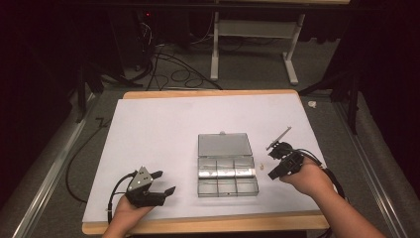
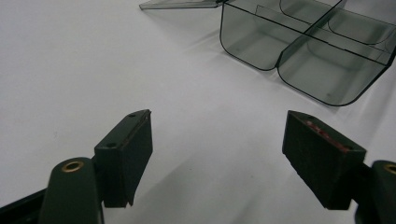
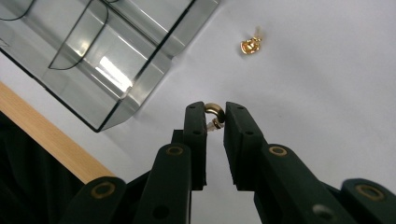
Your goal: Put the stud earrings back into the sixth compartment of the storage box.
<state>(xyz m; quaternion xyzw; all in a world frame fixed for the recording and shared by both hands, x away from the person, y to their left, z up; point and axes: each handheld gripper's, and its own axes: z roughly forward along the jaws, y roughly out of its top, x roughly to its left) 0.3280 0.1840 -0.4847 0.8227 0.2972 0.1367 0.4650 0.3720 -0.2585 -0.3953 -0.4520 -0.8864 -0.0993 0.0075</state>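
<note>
Right claw: pinched shut on a tiny gold hook earring, near the right edge of the white worktop.
Left claw: wide open, holding nothing, near the front left corner.
Second small gold earring: lying just past the right claw.
Clear plastic box with little rooms: lid open, near the front edge's middle.
Risk: I think the tiny earring could slip and bounce away.
Writing: none to read.

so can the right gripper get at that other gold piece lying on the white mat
Probably not yet: the right gripper is already shut on a small gold piece. The way to the loose gold piece is free, bare mat ahead, beside the clear box.
</note>
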